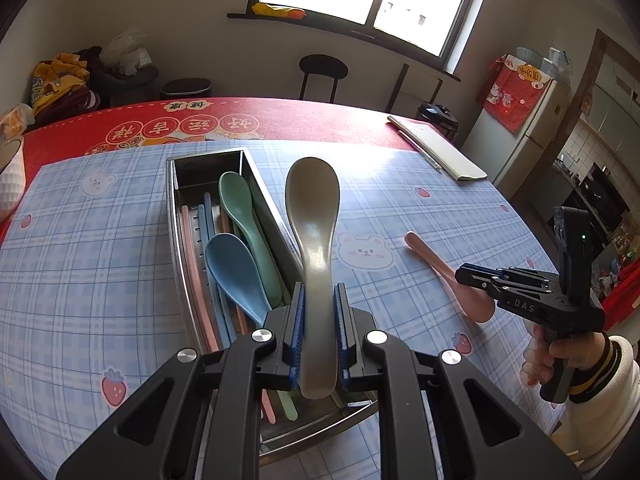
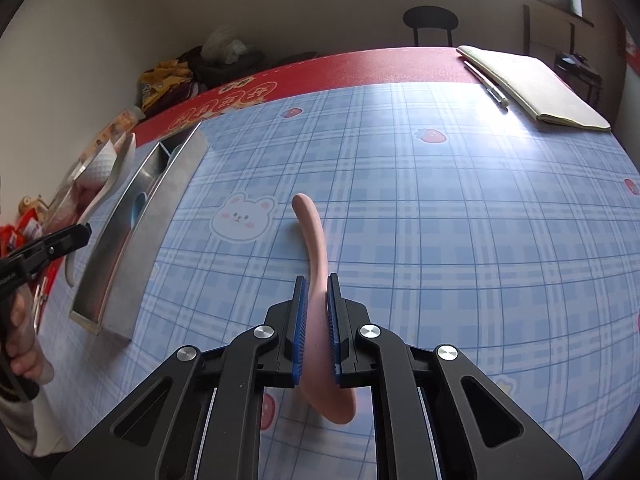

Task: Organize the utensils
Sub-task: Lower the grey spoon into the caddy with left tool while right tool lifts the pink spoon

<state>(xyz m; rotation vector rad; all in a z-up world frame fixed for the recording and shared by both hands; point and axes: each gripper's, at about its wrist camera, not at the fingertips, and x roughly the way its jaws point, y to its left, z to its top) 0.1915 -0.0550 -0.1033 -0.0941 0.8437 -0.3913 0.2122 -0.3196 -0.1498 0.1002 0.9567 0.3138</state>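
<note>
Left hand-held gripper (image 1: pixel 319 320): pinching the beige spoon (image 1: pixel 314 216) by its handle, bowl forward, raised just beside the steel tray (image 1: pixel 182 216). Right hand-held gripper (image 2: pixel 317 320): pinching the pink spoon (image 2: pixel 316 264) at its neck, handle tip apparently touching the counter (image 2: pixel 440 220), well apart from the tray. Tray contents: blue spoon (image 1: pixel 236 268), green spoon (image 1: pixel 244 220), chopsticks. Step in hand, by judgement: stowing spoons. Next move calls for lowering the beige spoon alongside the others, then carrying the pink one across.

Left wrist view is looking down close over the metal tray (image 1: pixel 208 200); right wrist view is facing low across the checked cloth (image 2: pixel 440 208), sharing both.
</note>
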